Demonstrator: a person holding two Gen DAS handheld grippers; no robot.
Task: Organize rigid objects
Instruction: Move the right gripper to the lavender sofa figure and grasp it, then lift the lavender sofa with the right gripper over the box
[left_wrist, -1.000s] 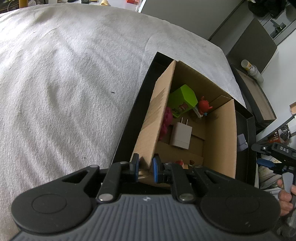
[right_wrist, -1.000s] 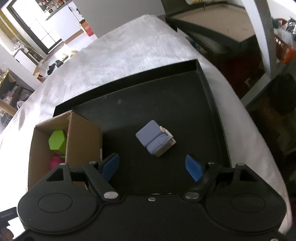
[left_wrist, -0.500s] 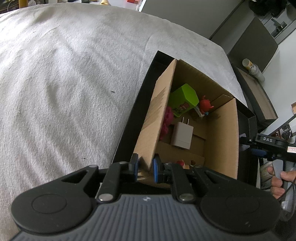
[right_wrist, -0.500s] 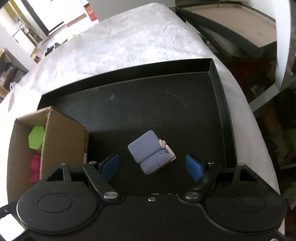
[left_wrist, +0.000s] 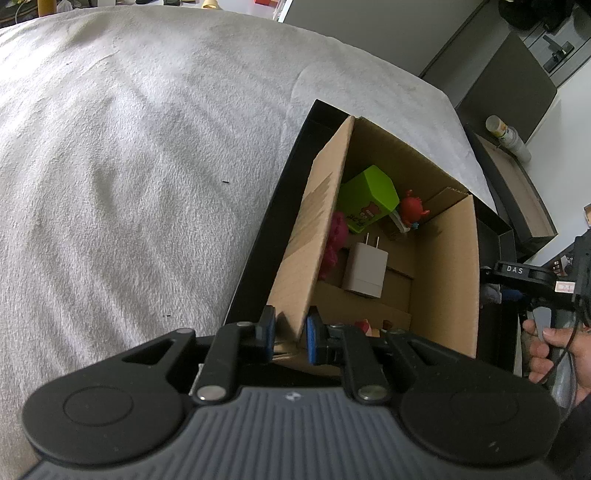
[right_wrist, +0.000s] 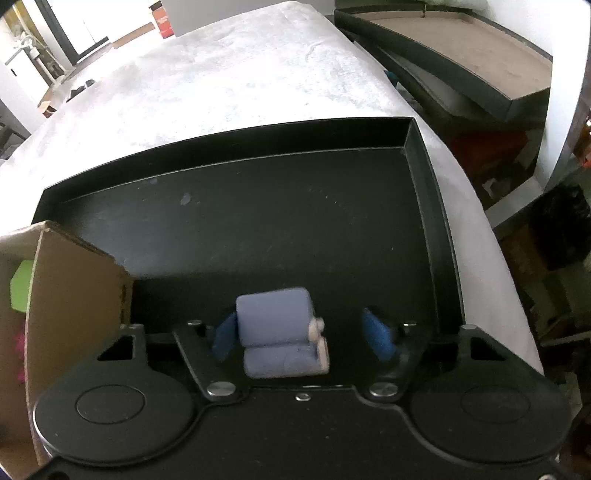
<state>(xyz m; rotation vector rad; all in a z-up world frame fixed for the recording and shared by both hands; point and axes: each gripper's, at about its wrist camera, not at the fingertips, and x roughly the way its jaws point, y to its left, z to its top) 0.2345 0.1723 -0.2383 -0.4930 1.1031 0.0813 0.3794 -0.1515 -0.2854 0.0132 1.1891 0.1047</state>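
In the black tray (right_wrist: 236, 206), my R gripper (right_wrist: 301, 334) is wide open around the blue toy sofa (right_wrist: 275, 325); L gripper (left_wrist: 290, 338) pinches cardboard box (left_wrist: 443, 280) wall.

Matt corrugated cardboard box (left_wrist: 443, 266), smooth black tray (right_wrist: 295, 206), fuzzy grey cloth (left_wrist: 129, 166).

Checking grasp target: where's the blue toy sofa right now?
In the right wrist view, the blue toy sofa sits on the black tray floor between the open right gripper fingers, right of the cardboard box.
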